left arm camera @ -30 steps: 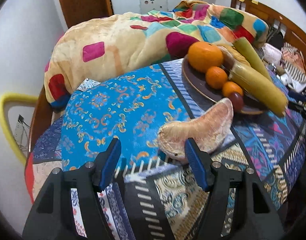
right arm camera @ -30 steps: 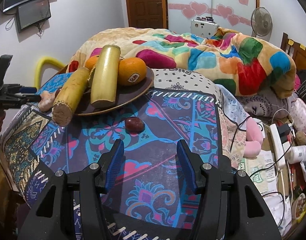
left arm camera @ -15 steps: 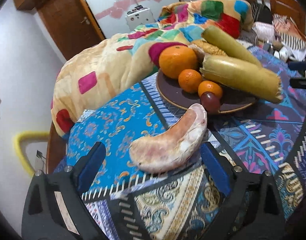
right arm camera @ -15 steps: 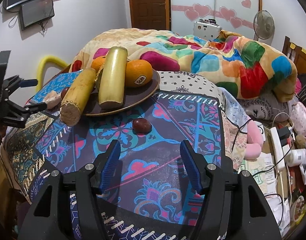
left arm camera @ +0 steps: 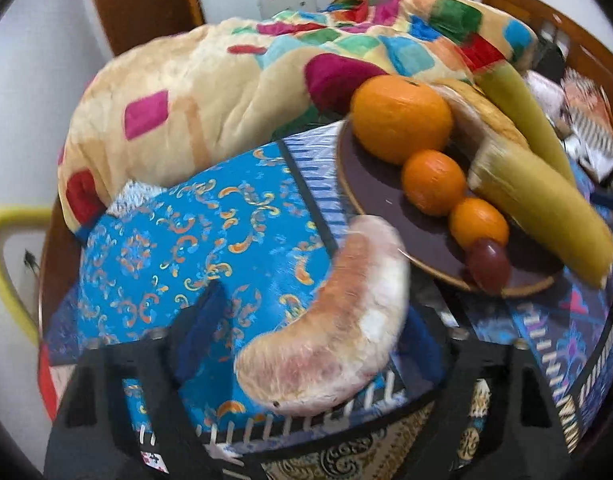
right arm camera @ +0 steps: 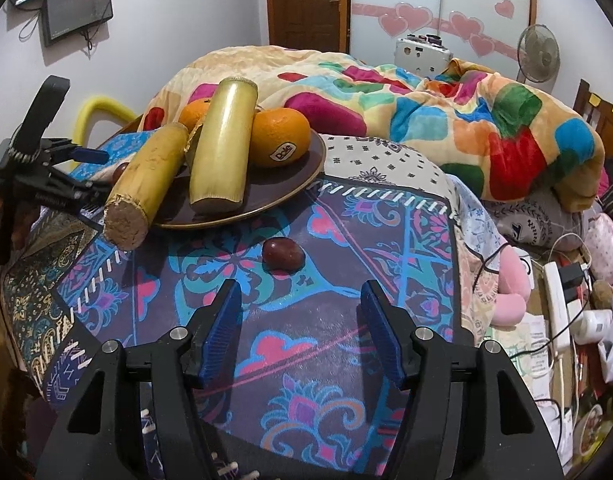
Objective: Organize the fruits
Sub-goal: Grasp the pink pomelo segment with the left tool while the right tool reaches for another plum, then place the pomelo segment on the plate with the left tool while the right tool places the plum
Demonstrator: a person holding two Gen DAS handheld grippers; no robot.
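In the left wrist view a peeled pomelo wedge (left arm camera: 334, 316) lies on the patterned cloth between the open fingers of my left gripper (left arm camera: 306, 332), just before the brown plate (left arm camera: 370, 196). The plate holds a large orange (left arm camera: 400, 118), two small oranges (left arm camera: 432, 182), a dark red fruit (left arm camera: 488, 266) and two sugarcane pieces (left arm camera: 542, 216). In the right wrist view my right gripper (right arm camera: 302, 332) is open and empty, a short way before a loose dark red fruit (right arm camera: 282, 255) on the cloth. The plate (right arm camera: 282, 188) sits beyond it at the left.
A colourful blanket (right arm camera: 426, 100) is piled behind the cloth-covered surface. The surface drops off at the right toward cluttered cables and a power strip (right arm camera: 558, 304). A yellow frame (left arm camera: 2, 248) stands at the left. The left gripper shows in the right wrist view (right arm camera: 46, 172).
My left gripper has moved forward around the pomelo wedge, which now lies between its fingers. My right gripper has edged closer to the loose red fruit.
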